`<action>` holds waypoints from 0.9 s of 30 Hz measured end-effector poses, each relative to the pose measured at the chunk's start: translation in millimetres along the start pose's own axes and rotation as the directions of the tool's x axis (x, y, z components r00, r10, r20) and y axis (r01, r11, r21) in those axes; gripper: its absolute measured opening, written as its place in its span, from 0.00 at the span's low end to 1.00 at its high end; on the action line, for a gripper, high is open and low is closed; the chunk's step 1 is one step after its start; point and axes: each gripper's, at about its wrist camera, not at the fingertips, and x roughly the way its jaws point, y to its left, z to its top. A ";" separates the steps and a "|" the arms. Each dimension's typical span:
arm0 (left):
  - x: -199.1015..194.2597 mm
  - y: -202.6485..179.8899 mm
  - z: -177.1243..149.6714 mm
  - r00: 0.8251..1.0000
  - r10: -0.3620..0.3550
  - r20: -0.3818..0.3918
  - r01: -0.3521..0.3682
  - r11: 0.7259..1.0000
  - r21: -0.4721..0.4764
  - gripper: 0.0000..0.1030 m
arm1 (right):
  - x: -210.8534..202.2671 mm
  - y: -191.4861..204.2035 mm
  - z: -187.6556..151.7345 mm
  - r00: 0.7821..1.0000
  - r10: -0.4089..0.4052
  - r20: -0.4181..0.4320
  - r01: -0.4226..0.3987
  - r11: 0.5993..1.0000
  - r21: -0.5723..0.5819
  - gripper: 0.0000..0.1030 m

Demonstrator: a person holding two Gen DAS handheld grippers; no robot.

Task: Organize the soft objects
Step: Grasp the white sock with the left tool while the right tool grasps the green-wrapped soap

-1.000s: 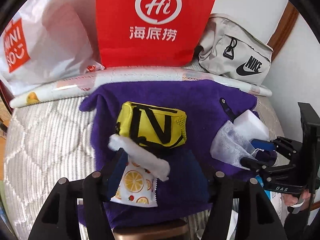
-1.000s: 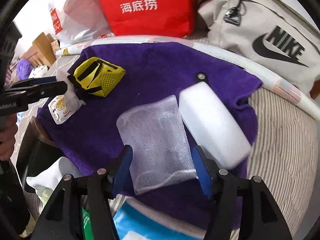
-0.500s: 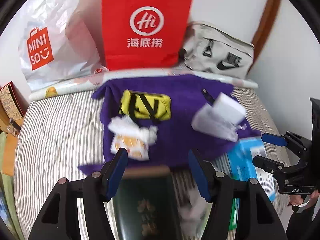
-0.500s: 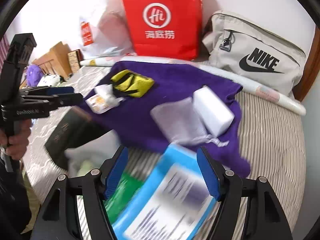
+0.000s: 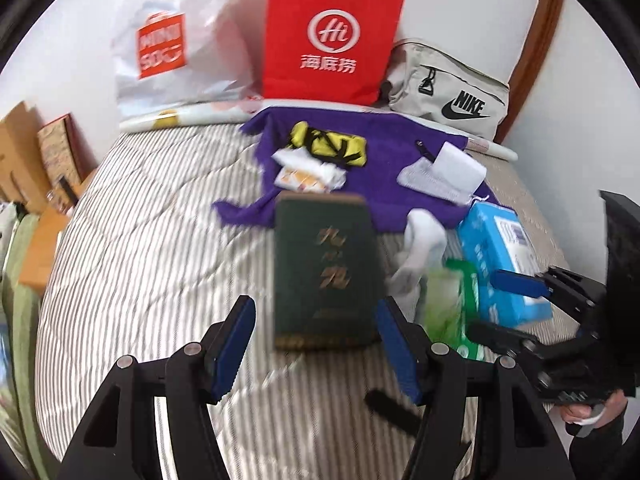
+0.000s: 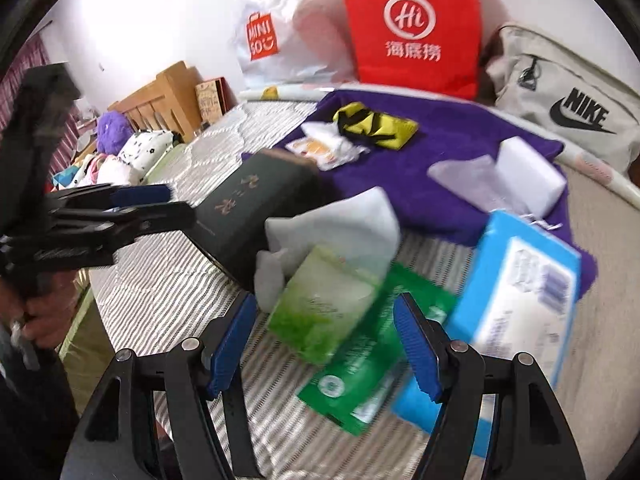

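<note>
Left gripper [image 5: 314, 350]: jaws apart, nothing between the blue pads, poised above the striped quilted bed cover [image 5: 152, 248], pointing at the dark green rectangular box with gold characters [image 5: 325, 268].

Right gripper [image 6: 324, 346]: jaws apart, empty, poised over the pale green translucent packet [image 6: 320, 304] and the green foil sachet [image 6: 372, 356].

Purple towel [image 5: 384, 148], spread flat at the far end of the bed cover, carrying:
- yellow mesh pouch with black straps [image 5: 332, 146];
- crumpled white tissue pack with orange-slice print [image 5: 306, 172], touching the pouch;
- white foam block [image 5: 458, 164] beside the white mesh net bag [image 5: 426, 180].

White sock [image 5: 420, 248] and blue-and-white tissue pack [image 5: 500, 256]: off the towel, near its front edge, right of the box.

Against the wall: red paper bag [image 5: 332, 36], white plastic bag [image 5: 176, 48], grey waist bag [image 5: 452, 88].
</note>
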 end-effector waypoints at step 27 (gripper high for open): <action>-0.3 -48.9 -5.4 0.994 -0.096 0.061 0.080 0.971 0.226 0.59 | -33.2 14.8 -35.9 0.989 -0.125 0.072 0.128 0.991 -0.033 0.63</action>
